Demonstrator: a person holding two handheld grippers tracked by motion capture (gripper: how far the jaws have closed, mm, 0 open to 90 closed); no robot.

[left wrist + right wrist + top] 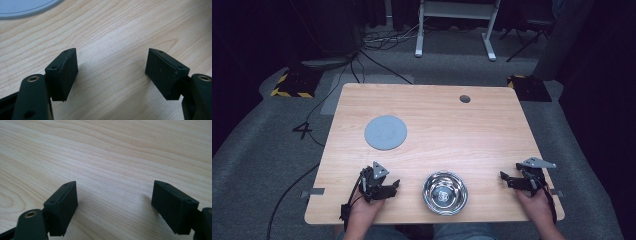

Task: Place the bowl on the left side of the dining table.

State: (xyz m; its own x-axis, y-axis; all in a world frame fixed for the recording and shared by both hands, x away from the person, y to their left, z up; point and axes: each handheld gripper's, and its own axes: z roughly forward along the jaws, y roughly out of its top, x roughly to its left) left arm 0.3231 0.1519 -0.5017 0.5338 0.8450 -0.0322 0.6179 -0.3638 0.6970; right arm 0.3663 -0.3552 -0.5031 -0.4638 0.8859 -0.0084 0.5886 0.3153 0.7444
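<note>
Table: one light wooden table (447, 135), its grain close up under both gripper cameras; a single small dark round hole (465, 98) sits near its far right edge.
Grey disc: one flat round grey disc (385, 132) on the left half of the table, well beyond the left gripper; in the left gripper view an arc of it (22, 8) is cut off by the top left corner.
Bowl: one shiny steel bowl (445, 192) near the table's front edge, between the two grippers and touching neither; what lies at its bottom is hard to make out past the reflections.
Left gripper: one (384, 189), held low at the front left of the table, just left of the bowl; in its own view (111, 72) the jaws stand wide apart over bare wood with nothing between them.
Right gripper: one (511, 180), at the front right edge of the table, well apart from the bowl; its own view (113, 203) gives the jaws spread wide over bare wood, holding nothing.
Hands: two, each partly hidden behind its gripper and cut off by the bottom edge of the high view.
Floor: grey carpet with cables (382, 37) and two white legs of a frame (454, 30) beyond the table, dim and hard to read.
</note>
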